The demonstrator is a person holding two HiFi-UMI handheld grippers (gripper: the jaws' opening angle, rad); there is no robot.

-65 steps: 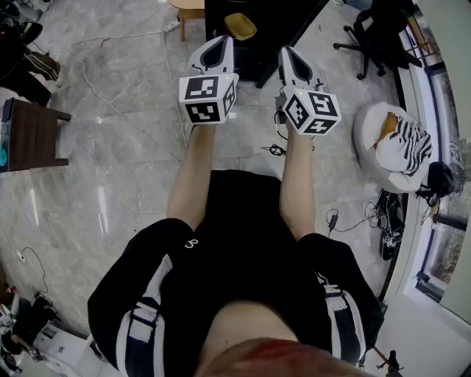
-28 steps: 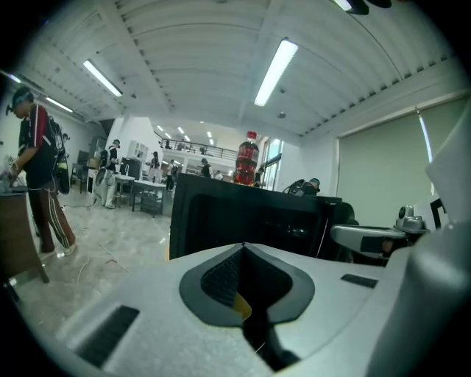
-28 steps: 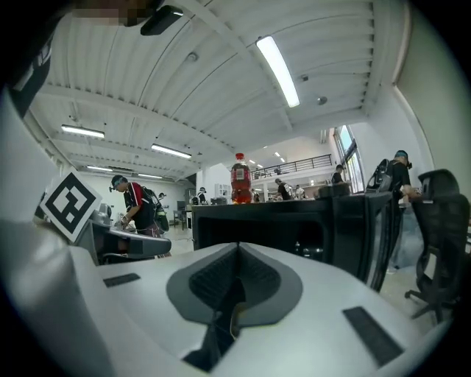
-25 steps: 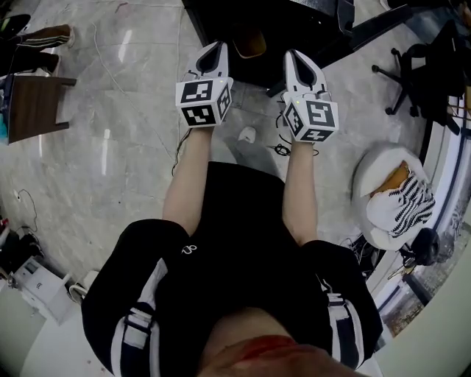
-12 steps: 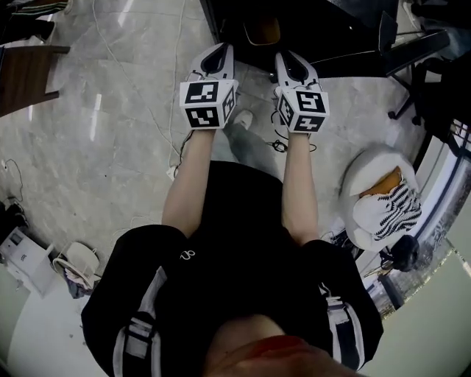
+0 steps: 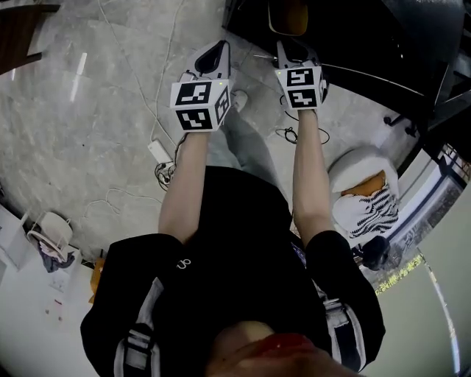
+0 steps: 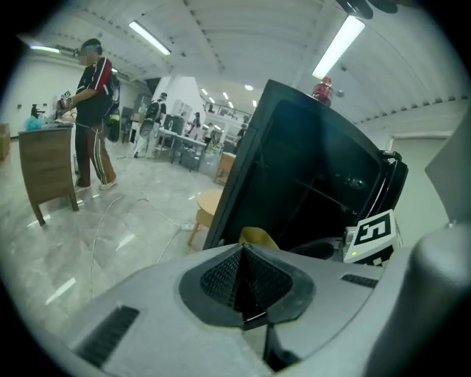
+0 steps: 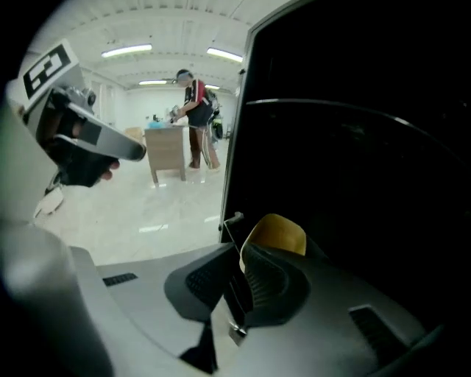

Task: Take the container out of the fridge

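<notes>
Head view, steeply down past two bare forearms: left gripper (image 6: 212, 57) and right gripper (image 6: 291, 50) held out side by side, both aimed at the open black fridge (image 6: 353, 33) along the top edge. Within its dark mouth, a yellow container (image 6: 288, 15), straight ahead of the right gripper and only a little beyond its tip. Off to the right of the left gripper's line, and farther from it.

Left gripper view: fingers (image 7: 221, 278) pressed together tip to tip, with nothing between them. Just a yellow sliver of the container above them, low in the fridge near the left edge of the opening.

Right gripper view: fingers (image 8: 274, 283) likewise closed on each other and holding nothing. Container rising directly behind the tips, near wall roughly upright, close but seemingly not touched. A thin shelf (image 8: 331, 105) well above it in the dark interior.

Judged from this: approach nearly done, grasp not yet begun, container not yet out. Right hand plainly the nearer and better lined up, so probably the one to take it. No clear long axis to go by, since the container looks rounded from both sides and most of it sits hidden behind the fingers. Need to spread the fingers first, then go forward astride the near wall or rim before closing. Main risk: pushing the container deeper with fingers that are closed, or clipping the fridge's left edge on the way in.
</notes>
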